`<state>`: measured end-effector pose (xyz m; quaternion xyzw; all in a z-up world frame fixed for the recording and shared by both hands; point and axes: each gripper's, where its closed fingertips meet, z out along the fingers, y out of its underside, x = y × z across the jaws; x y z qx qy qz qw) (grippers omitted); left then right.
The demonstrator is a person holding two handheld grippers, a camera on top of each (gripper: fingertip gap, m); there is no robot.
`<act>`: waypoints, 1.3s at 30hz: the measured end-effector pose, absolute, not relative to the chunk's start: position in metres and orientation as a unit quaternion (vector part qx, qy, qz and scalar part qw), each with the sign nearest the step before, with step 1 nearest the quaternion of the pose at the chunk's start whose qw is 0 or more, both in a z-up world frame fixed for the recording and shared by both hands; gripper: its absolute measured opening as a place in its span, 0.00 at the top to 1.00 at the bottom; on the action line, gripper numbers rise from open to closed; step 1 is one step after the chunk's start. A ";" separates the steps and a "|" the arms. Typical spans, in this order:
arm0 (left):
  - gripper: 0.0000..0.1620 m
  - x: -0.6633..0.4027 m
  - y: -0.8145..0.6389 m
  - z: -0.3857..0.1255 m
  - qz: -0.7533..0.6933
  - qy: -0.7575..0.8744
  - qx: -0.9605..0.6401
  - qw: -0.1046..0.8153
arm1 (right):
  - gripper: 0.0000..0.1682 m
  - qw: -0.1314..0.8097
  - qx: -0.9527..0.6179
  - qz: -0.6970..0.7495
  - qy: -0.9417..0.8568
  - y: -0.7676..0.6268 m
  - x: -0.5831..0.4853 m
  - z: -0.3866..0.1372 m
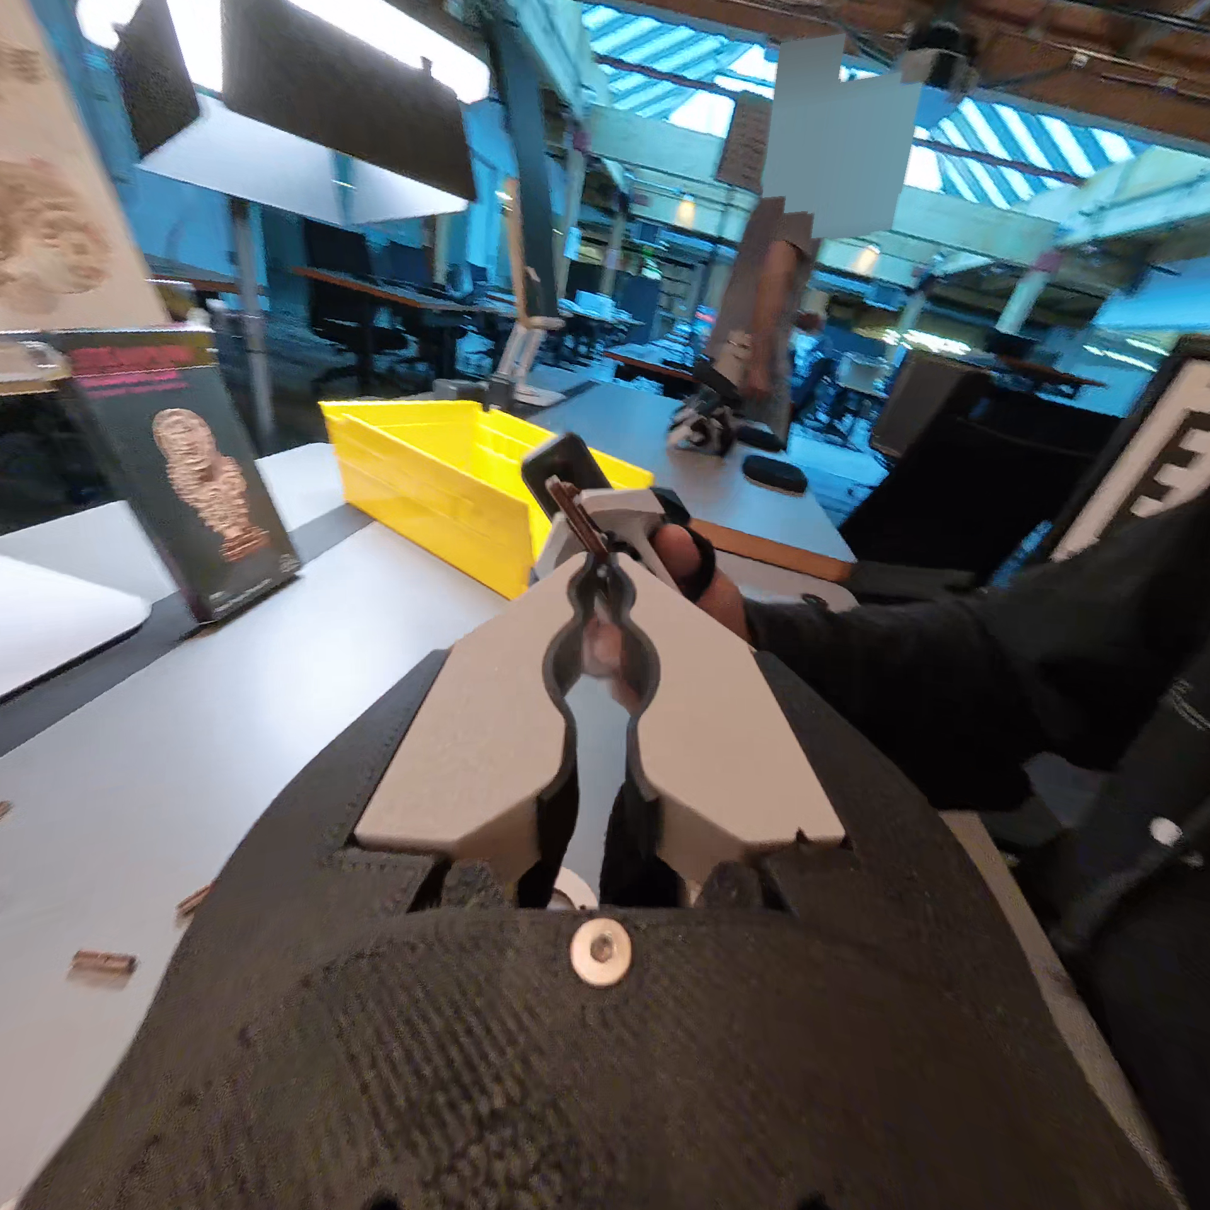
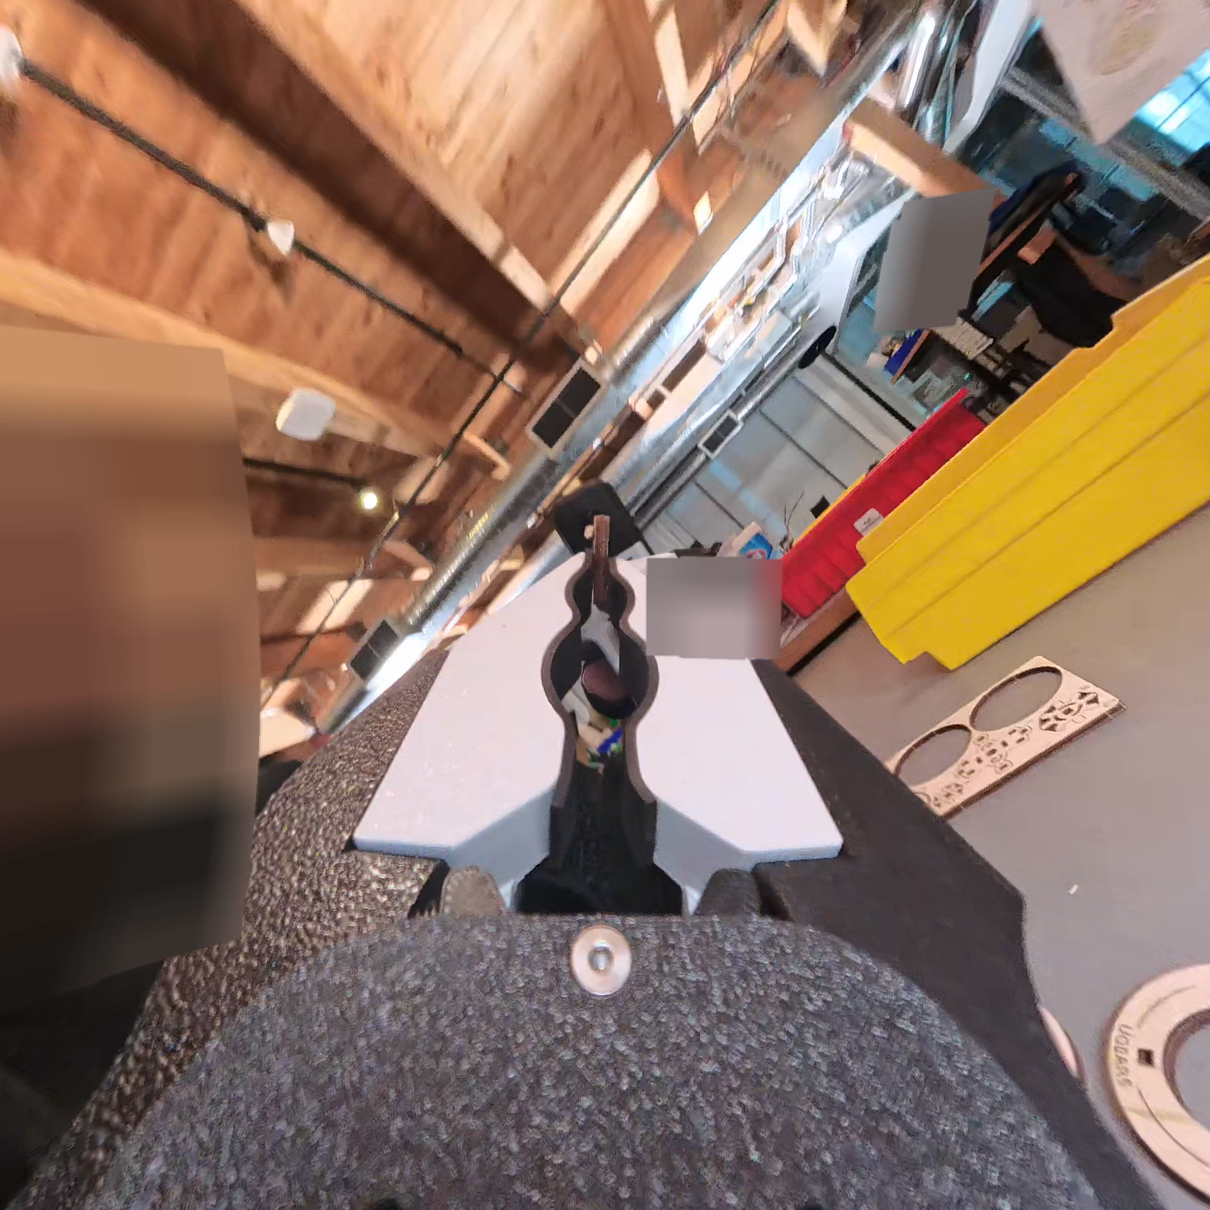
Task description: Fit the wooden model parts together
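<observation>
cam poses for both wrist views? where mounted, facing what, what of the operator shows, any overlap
Left wrist view: sits behind the left tool, faces across the grey table toward the yellow bin; the person's gloved hand and dark sleeve show, holding the right tool.
Right wrist view: sits behind the right tool, tilted upward toward the wooden ceiling; no operator body clearly shows.
Shared: both tools meet tip to tip on the thin wooden part, and both see the yellow bin.

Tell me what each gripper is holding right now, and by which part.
Both grip small wooden model parts, held up off the table. The left gripper pinches a thin wooden piece by its lower end; the right gripper pinches a wooden strip likewise at its fingertips.
</observation>
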<state>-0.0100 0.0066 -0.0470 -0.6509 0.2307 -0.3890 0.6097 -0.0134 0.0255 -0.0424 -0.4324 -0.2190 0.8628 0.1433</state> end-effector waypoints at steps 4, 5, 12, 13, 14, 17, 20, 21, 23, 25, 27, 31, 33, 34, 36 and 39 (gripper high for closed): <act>0.94 -0.019 0.018 -0.056 -0.388 0.184 -0.663 0.613 | 1.00 0.167 -0.428 0.866 -0.196 0.032 -0.015 -0.052; 0.90 -0.019 0.020 -0.058 -0.392 0.180 -0.663 0.611 | 1.00 0.175 -0.430 0.863 -0.199 0.033 -0.015 -0.054; 0.96 -0.012 0.027 -0.061 -0.381 0.160 -0.651 0.637 | 1.00 0.212 -0.453 0.829 -0.249 0.025 -0.016 -0.063; 0.97 -0.013 0.028 -0.060 -0.377 0.157 -0.648 0.643 | 1.00 0.223 -0.457 0.821 -0.258 0.024 -0.017 -0.063; 0.97 -0.014 0.027 -0.060 -0.378 0.156 -0.648 0.643 | 1.00 0.234 -0.463 0.812 -0.269 0.023 -0.018 -0.064; 0.99 -0.017 0.029 -0.063 -0.353 0.161 -0.669 0.635 | 0.98 0.296 -0.499 0.750 -0.318 0.029 -0.023 -0.072; 0.99 -0.025 0.036 -0.074 -0.287 0.168 -0.707 0.624 | 0.91 0.422 -0.512 0.640 -0.388 0.045 -0.017 -0.074; 0.99 -0.028 0.039 -0.080 -0.261 0.169 -0.723 0.617 | 0.91 0.467 -0.507 0.589 -0.422 0.048 -0.016 -0.074; 0.99 -0.031 0.043 -0.089 -0.219 0.172 -0.744 0.607 | 0.91 0.539 -0.485 0.489 -0.485 0.048 -0.014 -0.078; 0.99 -0.030 0.046 -0.097 -0.192 0.176 -0.760 0.596 | 0.90 0.578 -0.461 0.410 -0.534 0.043 -0.016 -0.085; 0.99 -0.027 0.047 -0.103 -0.170 0.183 -0.771 0.585 | 0.90 0.604 -0.447 0.345 -0.563 0.043 -0.019 -0.093; 0.99 -0.022 0.047 -0.111 -0.122 0.208 -0.785 0.571 | 0.91 0.615 -0.435 0.294 -0.589 0.044 -0.021 -0.101; 0.99 -0.021 0.047 -0.113 -0.103 0.216 -0.787 0.568 | 0.93 0.620 -0.430 0.275 -0.596 0.045 -0.021 -0.104; 0.99 -0.020 0.047 -0.114 -0.095 0.222 -0.789 0.565 | 0.94 0.623 -0.427 0.262 -0.600 0.046 -0.021 -0.105; 0.99 -0.018 0.047 -0.116 -0.083 0.231 -0.792 0.559 | 0.95 0.628 -0.423 0.242 -0.607 0.047 -0.021 -0.107; 0.99 -0.018 0.047 -0.118 -0.068 0.244 -0.792 0.556 | 0.96 0.628 -0.420 0.235 -0.611 0.046 -0.021 -0.109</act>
